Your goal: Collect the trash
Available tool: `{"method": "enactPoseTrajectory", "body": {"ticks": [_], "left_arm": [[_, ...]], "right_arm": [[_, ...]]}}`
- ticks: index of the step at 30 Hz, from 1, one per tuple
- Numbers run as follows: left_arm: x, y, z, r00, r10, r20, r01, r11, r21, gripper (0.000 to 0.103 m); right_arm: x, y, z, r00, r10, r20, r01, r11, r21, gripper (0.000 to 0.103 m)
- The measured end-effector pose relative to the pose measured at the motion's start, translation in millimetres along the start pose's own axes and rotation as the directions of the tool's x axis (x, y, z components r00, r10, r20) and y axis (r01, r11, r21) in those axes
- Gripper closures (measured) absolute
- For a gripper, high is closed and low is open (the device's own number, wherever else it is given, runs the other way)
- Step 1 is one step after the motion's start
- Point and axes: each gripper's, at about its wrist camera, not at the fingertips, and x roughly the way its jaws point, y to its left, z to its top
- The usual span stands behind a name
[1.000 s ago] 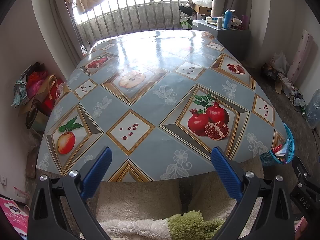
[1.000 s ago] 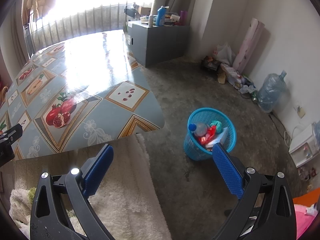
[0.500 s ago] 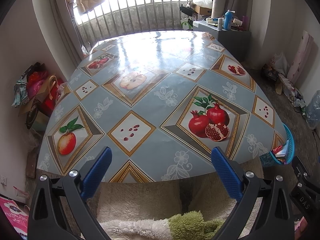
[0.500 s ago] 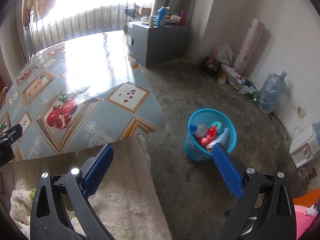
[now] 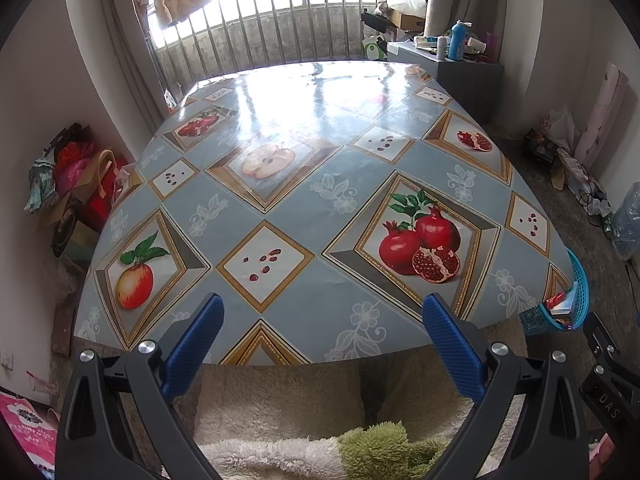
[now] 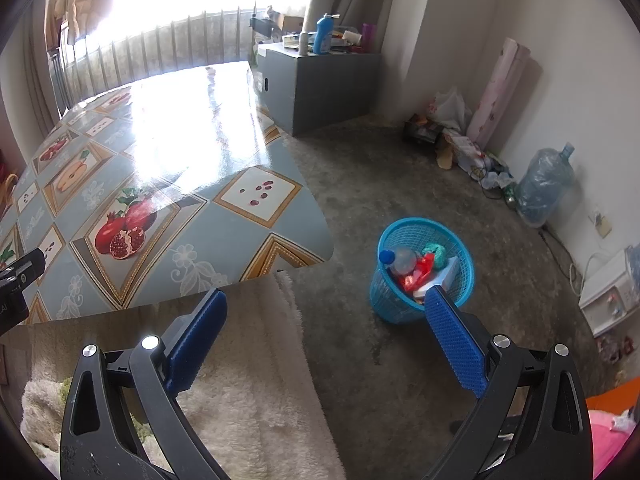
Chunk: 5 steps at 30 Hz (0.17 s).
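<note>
Both sets of fingers spread wide, nothing held. Left gripper (image 5: 320, 346) hovering over near edge of bench (image 5: 304, 216), cloth bare of loose trash. Blue basket (image 6: 424, 280) on floor off bench's right corner, already holding a bottle (image 6: 398, 258), red wrappers, a white box. Right gripper (image 6: 326, 340) nearer, basket just ahead beside its right finger; from left view only a sliver of rim past bench corner. Collection judged about finished.
</note>
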Motion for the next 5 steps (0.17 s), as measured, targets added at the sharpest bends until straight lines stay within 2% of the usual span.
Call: {"method": "enactPoseTrajectory", "body": {"ticks": [5], "left_arm": [[2.6, 0.7, 2.0, 1.0, 0.0, -0.009, 0.0, 1.0, -0.004, 0.006]], "right_arm": [[0.1, 1.1, 0.4, 1.0, 0.001, 0.0, -0.001, 1.0, 0.001, 0.008]]}}
